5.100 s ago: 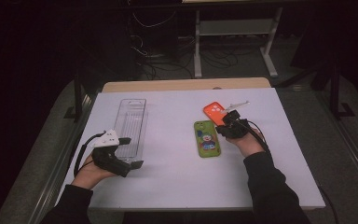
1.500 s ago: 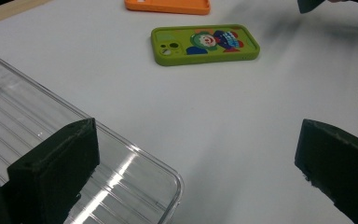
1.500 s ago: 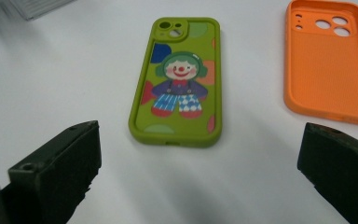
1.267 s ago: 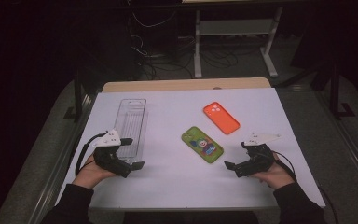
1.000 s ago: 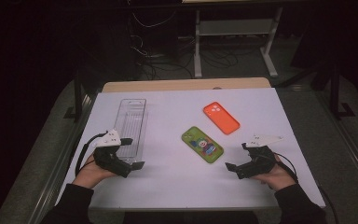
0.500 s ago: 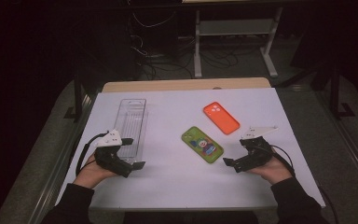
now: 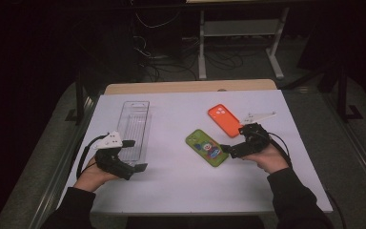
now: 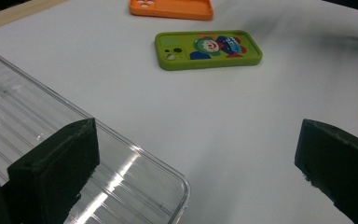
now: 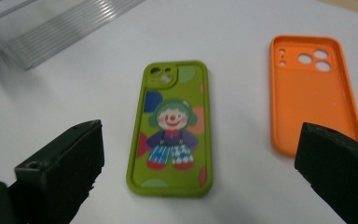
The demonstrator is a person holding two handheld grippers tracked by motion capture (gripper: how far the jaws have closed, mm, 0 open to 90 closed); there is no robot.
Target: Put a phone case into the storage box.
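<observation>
- Right gripper (image 7: 229,149) held low with jaws spread wide, just at the near end of the green clown phone case (image 9: 173,126).
- Case lay flat mid-table, orange phone case (image 9: 311,91) at its 2 o'clock.
- Long axis ran 10-to-4 in the high view, camera cutout toward 10.
- Best closed squarely across the narrow width, jaws level with the table.
- Left gripper (image 7: 136,156) idle, spread, beside the clear plastic tray (image 7: 134,128).

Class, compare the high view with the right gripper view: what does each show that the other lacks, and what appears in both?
High view alone: the person's hands, the left gripper open by the clear ribbed plastic tray, and the floor around the white table.

Right gripper view alone: the clown picture's detail on the green phone case.

Shared: the green case, the orange phone case, the tray and the open right gripper.
</observation>
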